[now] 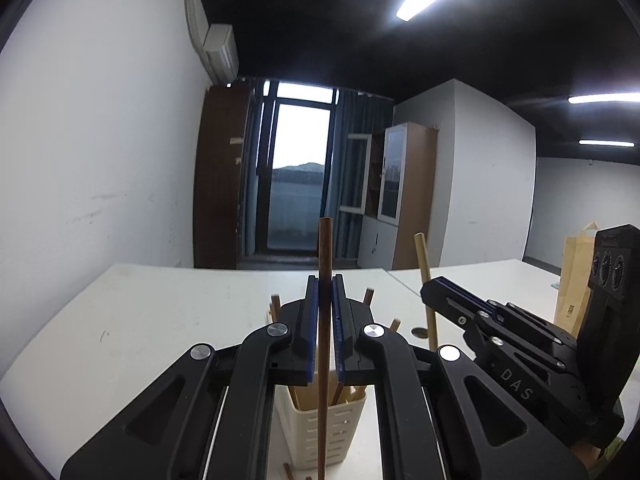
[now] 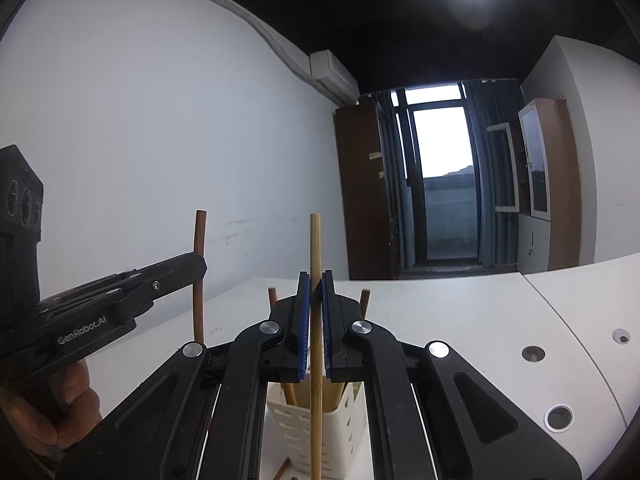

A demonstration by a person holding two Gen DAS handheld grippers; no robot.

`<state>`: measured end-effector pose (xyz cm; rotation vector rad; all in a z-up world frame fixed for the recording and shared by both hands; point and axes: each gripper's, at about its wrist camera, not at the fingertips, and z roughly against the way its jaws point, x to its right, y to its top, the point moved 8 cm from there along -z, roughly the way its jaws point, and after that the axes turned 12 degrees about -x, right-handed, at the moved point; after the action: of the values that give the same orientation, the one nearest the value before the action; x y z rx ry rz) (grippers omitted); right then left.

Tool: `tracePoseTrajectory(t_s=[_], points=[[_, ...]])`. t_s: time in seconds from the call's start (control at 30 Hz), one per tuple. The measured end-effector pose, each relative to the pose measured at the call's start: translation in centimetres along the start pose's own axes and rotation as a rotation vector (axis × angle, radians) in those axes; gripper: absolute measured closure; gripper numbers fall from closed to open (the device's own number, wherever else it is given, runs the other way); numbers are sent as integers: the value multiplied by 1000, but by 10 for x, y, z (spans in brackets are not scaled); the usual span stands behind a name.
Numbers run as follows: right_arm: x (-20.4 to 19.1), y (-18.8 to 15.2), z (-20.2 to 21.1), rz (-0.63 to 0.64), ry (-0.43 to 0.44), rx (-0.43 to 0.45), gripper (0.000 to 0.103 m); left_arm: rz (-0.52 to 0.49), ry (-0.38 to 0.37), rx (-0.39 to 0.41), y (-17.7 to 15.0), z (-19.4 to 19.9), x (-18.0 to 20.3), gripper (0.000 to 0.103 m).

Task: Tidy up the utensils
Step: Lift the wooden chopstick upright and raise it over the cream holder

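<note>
Left wrist view: the left gripper [image 1: 325, 284] is clamped on an upright dark chopstick [image 1: 325, 248] above the cream holder [image 1: 320, 432] on the white table [image 1: 160, 312]. The right gripper [image 2: 315, 280] pinches a pale chopstick [image 2: 315, 240] upright over that same holder.

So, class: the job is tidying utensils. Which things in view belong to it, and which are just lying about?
Job: dark chopstick in left gripper; pale chopstick in right gripper; cream holder.
Lying about: paper bag, cupboard, air conditioner.
</note>
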<state>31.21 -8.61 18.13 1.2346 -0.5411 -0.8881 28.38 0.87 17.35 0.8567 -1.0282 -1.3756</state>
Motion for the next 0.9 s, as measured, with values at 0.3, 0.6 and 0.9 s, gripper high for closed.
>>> tracePoseTrajectory(t_s=[0.3, 0.6, 0.9], points=[[-3, 23, 8, 9, 3, 178, 97, 16, 17, 197, 20, 19, -4, 97], [6, 37, 7, -16, 27, 283, 97, 52, 20, 374, 27, 40, -5, 97], [11, 39, 4, -30, 19, 436, 97, 54, 6, 476, 33, 36, 1, 97]])
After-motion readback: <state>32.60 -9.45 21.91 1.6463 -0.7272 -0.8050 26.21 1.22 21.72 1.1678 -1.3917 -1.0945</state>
